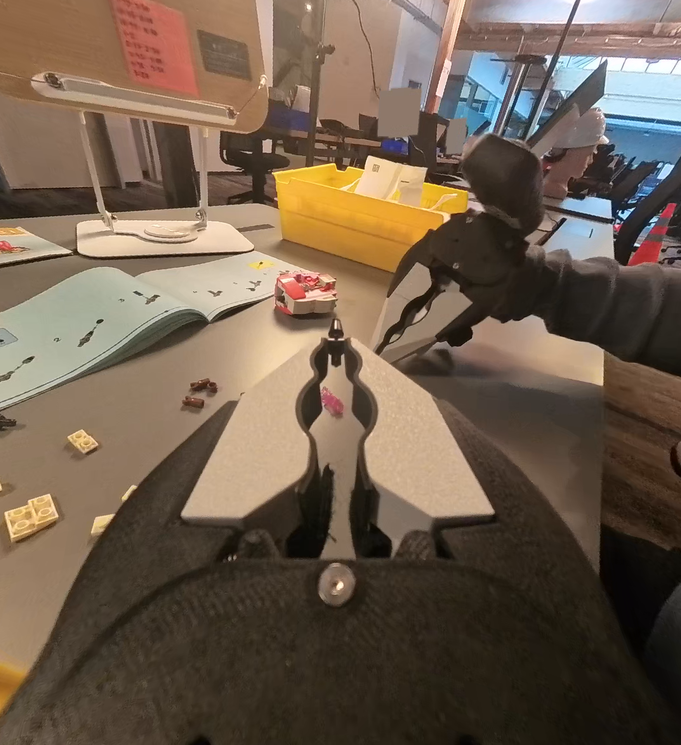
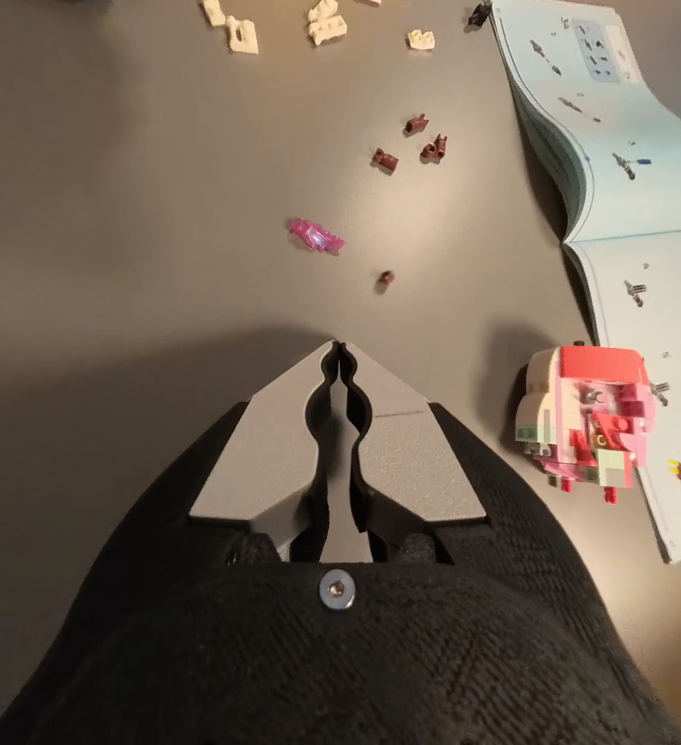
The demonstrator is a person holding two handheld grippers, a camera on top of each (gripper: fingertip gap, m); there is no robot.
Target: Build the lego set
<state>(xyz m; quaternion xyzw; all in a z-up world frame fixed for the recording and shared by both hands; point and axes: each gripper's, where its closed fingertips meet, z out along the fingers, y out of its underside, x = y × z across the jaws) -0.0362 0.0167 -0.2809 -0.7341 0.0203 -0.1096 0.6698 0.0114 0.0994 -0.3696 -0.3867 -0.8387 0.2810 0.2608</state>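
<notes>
The left gripper pinches a small black cone-tipped toy piece at its fingertips, jaws nearly together. At its 12 o'clock sits a pink-and-red brick model. The right gripper, jaws pressed together and bare, hovers over the grey table; a translucent pink piece lies at its 12 o'clock.

Left gripper pinches small black cone-tipped piece above grey table; right gripper tips down near red-white brick model.
</notes>
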